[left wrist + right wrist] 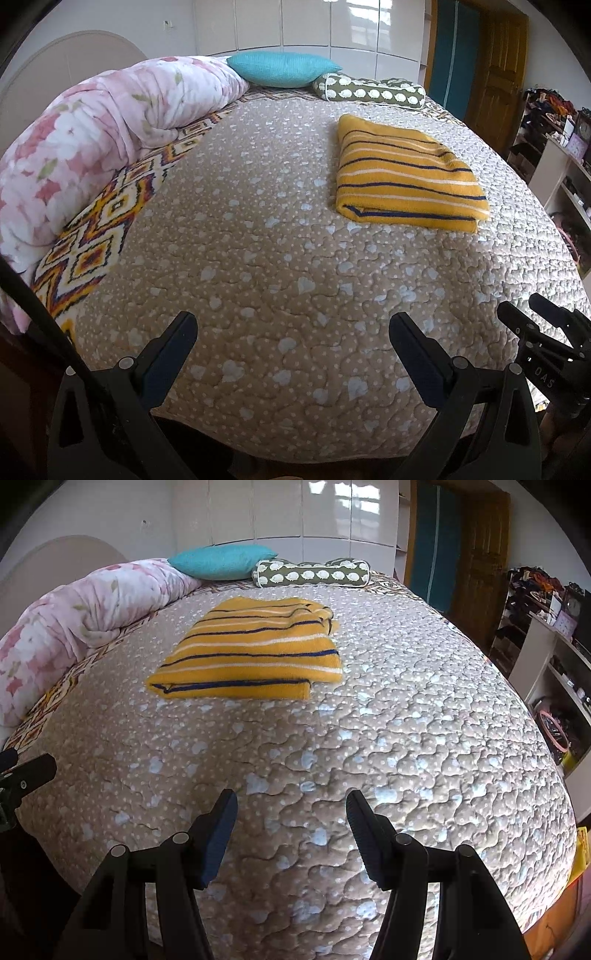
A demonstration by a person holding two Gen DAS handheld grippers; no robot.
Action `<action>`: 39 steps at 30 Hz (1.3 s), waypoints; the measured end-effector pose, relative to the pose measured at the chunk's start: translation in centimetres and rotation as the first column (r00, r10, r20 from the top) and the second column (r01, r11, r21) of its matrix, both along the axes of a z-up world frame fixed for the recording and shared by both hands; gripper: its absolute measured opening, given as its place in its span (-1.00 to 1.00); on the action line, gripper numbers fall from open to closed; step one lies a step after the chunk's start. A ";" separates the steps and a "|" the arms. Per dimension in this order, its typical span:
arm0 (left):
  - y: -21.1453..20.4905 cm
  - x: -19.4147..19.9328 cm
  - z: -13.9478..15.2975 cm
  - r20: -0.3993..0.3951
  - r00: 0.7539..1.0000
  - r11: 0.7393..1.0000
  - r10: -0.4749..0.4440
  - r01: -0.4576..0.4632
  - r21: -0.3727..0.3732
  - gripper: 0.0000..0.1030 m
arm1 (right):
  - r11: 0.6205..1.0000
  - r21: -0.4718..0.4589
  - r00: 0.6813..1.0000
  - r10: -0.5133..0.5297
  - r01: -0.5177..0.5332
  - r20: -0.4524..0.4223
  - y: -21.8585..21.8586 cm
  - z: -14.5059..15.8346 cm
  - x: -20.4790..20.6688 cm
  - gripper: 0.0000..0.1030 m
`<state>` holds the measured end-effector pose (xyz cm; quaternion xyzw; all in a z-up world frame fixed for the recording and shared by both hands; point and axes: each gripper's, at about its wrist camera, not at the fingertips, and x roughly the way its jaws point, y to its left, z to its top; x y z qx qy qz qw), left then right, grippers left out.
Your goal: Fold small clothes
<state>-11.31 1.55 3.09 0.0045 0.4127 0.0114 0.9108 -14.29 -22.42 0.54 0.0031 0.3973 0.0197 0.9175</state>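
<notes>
Black plastic fingers of the left claw (293,332) stand spread wide at the bottom of the left wrist view, holding nothing, poised over the near edge of the bed. Just to its right in that view, the dark tip of the right claw (532,314) pokes in from the side. Seen through its own camera, the right claw (291,805) is likewise spread apart and empty, with a wide gap between its ribbed blue-black pads (218,834).

Beneath both lies the beige quilted bedspread with pale heart and dot print (277,240), covering most of the bed. Farther on, well apart from both claws, the folded mustard-yellow knit garment with navy and white stripes (402,173) rests flat on the bedspread, folded into a rough rectangle; in the right wrist view it (255,653) sits left of centre.

Along the left side of the bed runs a rolled pink floral duvet (92,140), lying on a zigzag-patterned orange and white blanket (110,214). At the far end sit a turquoise cushion (282,68) and, beside it, an olive bolster printed with white sheep (373,92). Behind them are glossy white wardrobe doors (306,29) and, to the right, a wooden door (498,66) and cluttered shelves (554,147).
</notes>
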 end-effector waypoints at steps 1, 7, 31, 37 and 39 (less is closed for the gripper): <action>0.0 0.0 -0.1 -0.003 1.000 1.000 -0.001 0.001 0.001 1.00 | 1.000 0.001 1.000 0.000 0.000 -0.002 0.0 -0.1 0.0 0.27; -0.4 0.2 -0.7 -0.018 1.000 1.000 -0.014 0.014 0.010 1.00 | 1.000 0.008 1.000 -0.006 0.006 -0.010 -0.2 -0.5 0.2 0.28; -1.1 0.5 -1.9 -0.058 0.998 0.999 -0.040 0.040 0.000 1.00 | 1.000 0.018 1.000 0.004 -0.003 -0.020 -0.6 -1.3 0.6 0.31; -1.2 0.6 -2.1 -0.064 0.997 0.999 -0.047 0.047 -0.002 0.99 | 1.000 0.017 1.000 0.007 -0.006 -0.021 -0.5 -1.4 0.7 0.32; -1.3 0.6 -2.1 -0.066 0.997 0.999 -0.049 0.049 -0.004 1.00 | 1.000 0.016 1.000 0.006 -0.006 -0.021 -0.5 -1.4 0.7 0.33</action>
